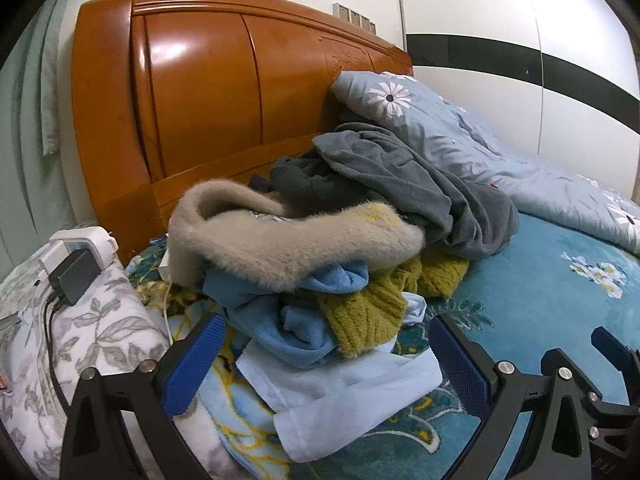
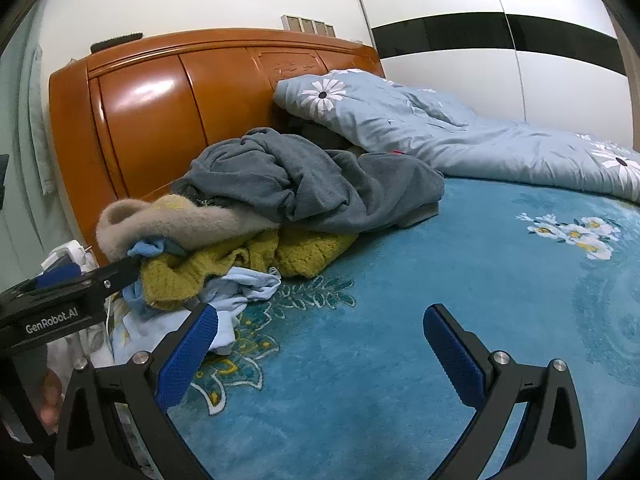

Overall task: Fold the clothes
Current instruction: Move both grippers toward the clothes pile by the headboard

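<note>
A heap of clothes lies on the bed by the headboard: a fuzzy beige garment (image 1: 280, 240) on top, a grey sweatshirt (image 1: 400, 176) behind it, a blue fleece (image 1: 288, 320), an olive knit sweater (image 1: 368, 308) and a pale blue garment (image 1: 344, 396) in front. My left gripper (image 1: 324, 344) is open, its jaws on either side of the pale blue garment, just short of the heap. My right gripper (image 2: 320, 344) is open and empty above the teal bedspread (image 2: 440, 280), to the right of the heap (image 2: 240, 216). The left gripper also shows at the left edge of the right wrist view (image 2: 72, 284).
An orange wooden headboard (image 1: 200, 100) stands behind the heap. A blue floral duvet (image 1: 480, 148) is bunched at the back right. A floral pillow (image 1: 88, 320) with a charger and cables (image 1: 74, 276) lies on the left. A white wardrobe (image 1: 520, 20) stands behind.
</note>
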The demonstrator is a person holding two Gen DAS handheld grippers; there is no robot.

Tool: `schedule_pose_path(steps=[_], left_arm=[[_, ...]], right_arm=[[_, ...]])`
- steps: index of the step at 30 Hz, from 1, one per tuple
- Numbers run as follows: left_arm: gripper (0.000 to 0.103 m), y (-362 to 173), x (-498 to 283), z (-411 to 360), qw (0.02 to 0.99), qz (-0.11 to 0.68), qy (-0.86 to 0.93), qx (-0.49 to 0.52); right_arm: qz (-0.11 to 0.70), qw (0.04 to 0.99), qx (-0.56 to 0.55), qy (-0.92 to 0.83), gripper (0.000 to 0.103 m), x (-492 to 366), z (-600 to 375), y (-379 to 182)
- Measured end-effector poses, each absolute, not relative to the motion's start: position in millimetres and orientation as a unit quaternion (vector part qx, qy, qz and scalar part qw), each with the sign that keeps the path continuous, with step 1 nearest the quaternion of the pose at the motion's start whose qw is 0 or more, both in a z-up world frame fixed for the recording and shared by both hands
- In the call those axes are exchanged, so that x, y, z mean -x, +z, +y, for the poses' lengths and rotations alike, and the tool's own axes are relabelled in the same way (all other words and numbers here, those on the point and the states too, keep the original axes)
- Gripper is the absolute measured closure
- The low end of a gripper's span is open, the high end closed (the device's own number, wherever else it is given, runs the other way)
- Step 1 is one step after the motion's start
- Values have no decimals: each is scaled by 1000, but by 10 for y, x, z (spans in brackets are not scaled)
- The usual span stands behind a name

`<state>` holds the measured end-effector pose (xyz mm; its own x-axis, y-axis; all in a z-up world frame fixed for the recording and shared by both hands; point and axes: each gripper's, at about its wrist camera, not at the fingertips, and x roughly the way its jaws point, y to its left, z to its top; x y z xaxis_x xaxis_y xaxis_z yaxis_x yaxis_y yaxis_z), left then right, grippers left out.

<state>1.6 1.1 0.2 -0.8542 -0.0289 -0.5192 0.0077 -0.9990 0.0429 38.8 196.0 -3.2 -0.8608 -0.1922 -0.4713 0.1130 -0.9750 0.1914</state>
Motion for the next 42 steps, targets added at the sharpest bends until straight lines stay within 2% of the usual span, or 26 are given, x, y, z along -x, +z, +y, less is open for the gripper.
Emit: schedule_pose_path(steps=[15, 27, 32, 42], left_arm=[[0, 52, -56, -87, 15, 16, -972, -232], [0, 137, -116, -40, -21, 42, -980, -193], [0, 138, -92, 33, -72, 29, -975, -206], [0, 112, -142, 18, -71, 5, -976, -203]], right_arm=[[-94, 86, -234, -964, 0, -428, 1972, -16], [-181, 110, -169, -963, 0, -516, 2196, 83], [-163, 106, -175, -965, 0, -501, 2147, 92], [-106, 95, -206, -968, 0, -451, 2052, 24]])
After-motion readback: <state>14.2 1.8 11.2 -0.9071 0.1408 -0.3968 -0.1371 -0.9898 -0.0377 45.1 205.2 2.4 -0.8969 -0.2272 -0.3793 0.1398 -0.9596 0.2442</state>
